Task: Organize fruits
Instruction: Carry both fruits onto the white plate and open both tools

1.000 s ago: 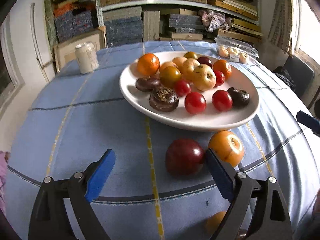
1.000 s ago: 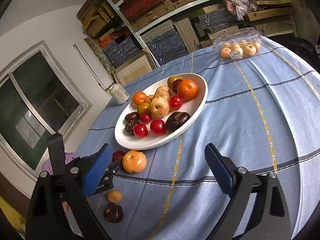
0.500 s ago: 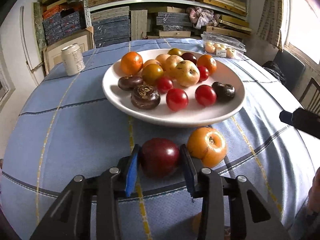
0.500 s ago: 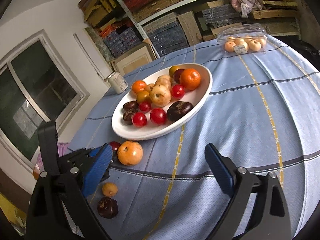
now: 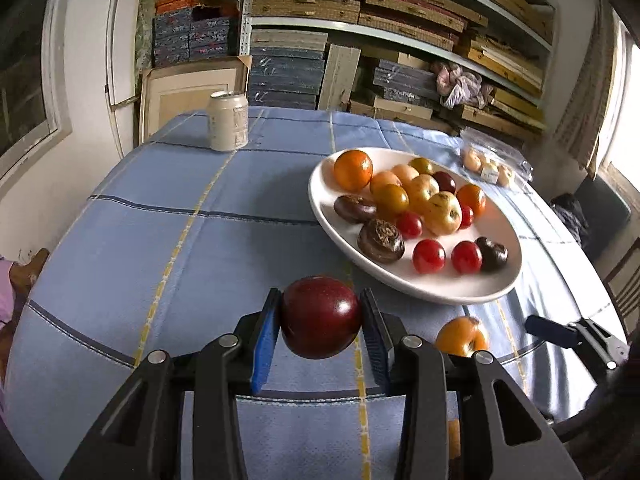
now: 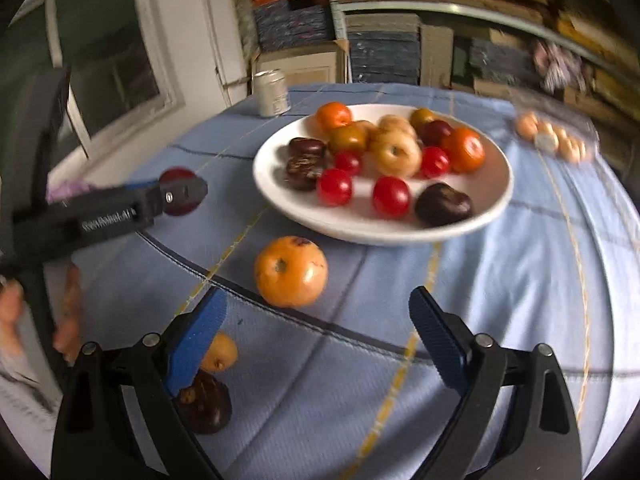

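Left gripper (image 5: 320, 330) clamped on dark red plum (image 5: 320, 328), pads on opposite sides at widest girth, fruit lifted off blue tablecloth (image 5: 180, 220), near white plate (image 5: 424, 292). Likely light, smooth, slippery, bruisable; gentle squeeze advisable. Right gripper (image 6: 316, 340) spread wide, empty, aimed toward orange fruit (image 6: 291, 271) on cloth.

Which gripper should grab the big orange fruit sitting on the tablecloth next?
The right gripper, probably. Its jaws stand open and empty, with the orange fruit just ahead between them. The left gripper is busy, shut on a dark red plum.
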